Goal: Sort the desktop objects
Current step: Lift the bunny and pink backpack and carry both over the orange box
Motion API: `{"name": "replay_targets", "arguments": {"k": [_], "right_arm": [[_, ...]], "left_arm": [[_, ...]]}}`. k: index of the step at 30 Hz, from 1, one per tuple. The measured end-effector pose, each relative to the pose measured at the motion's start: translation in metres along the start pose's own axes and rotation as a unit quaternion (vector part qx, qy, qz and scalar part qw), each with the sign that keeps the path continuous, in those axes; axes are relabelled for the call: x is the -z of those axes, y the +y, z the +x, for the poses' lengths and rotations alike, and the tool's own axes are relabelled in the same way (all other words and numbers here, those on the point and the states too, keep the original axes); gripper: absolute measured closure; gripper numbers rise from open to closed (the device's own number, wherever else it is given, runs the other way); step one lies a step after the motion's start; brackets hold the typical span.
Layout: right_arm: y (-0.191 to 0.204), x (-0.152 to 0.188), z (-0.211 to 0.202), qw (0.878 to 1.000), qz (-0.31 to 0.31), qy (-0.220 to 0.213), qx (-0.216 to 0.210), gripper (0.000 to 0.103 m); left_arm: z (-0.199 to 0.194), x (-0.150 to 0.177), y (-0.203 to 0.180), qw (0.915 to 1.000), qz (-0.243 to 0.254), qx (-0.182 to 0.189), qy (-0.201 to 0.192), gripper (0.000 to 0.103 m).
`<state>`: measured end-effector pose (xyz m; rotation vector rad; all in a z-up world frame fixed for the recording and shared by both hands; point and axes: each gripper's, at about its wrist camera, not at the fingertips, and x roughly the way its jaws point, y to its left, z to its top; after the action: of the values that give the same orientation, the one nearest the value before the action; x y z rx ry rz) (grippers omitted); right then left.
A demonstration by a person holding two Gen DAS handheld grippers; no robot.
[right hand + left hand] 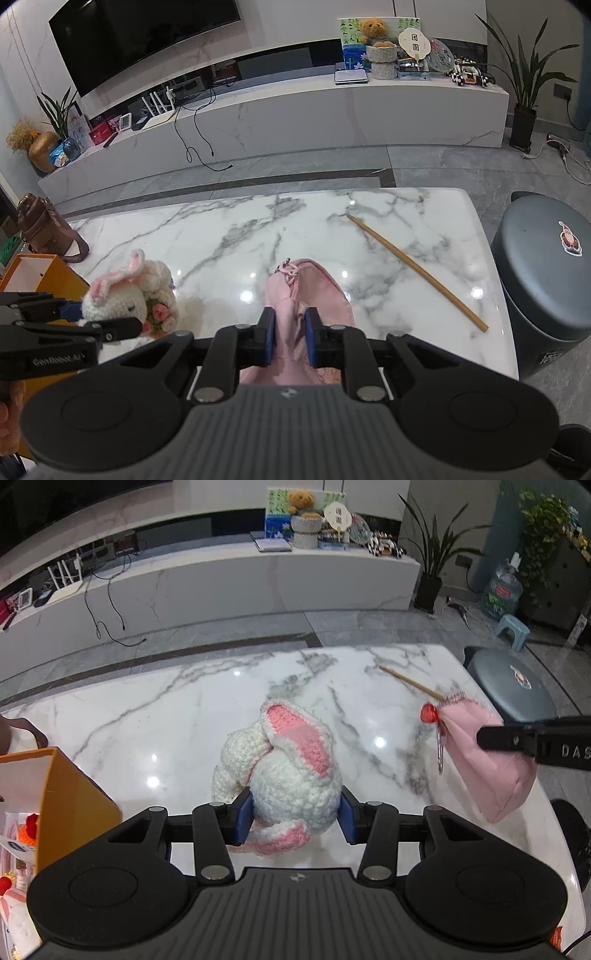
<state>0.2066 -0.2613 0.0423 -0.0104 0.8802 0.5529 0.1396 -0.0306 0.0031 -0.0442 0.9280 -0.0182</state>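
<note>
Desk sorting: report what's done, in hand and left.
Done: some items already sit in the orange box. In hand: left gripper holds the bunny; right gripper holds the pink pouch. Left: the stick lies on the table.

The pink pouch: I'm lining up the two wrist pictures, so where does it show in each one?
Left wrist view: the pink pouch is at the right edge, held by the right gripper.
Right wrist view: the pouch is bottom centre, between the fingers.
Shared landmark: the wooden stick lying on the marble table.
</note>
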Motion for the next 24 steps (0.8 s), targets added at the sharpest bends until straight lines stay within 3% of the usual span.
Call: {"name": "replay_targets", "arguments": {"k": [10,24], "right_arm": [[0.023,-0.009,-0.007,1.0,-0.011,-0.015,-0.011,0.085],[0.129,-0.022,-0.025,0.992,-0.077,-0.054,-0.081,0.085]], "left_arm": [[-0.034,-0.007,0.011,0.9993,-0.005,-0.003,-0.037,0.05],[-0.114,-0.008,0.053,0.9956,-0.016,-0.025,-0.089,0.05]]}}
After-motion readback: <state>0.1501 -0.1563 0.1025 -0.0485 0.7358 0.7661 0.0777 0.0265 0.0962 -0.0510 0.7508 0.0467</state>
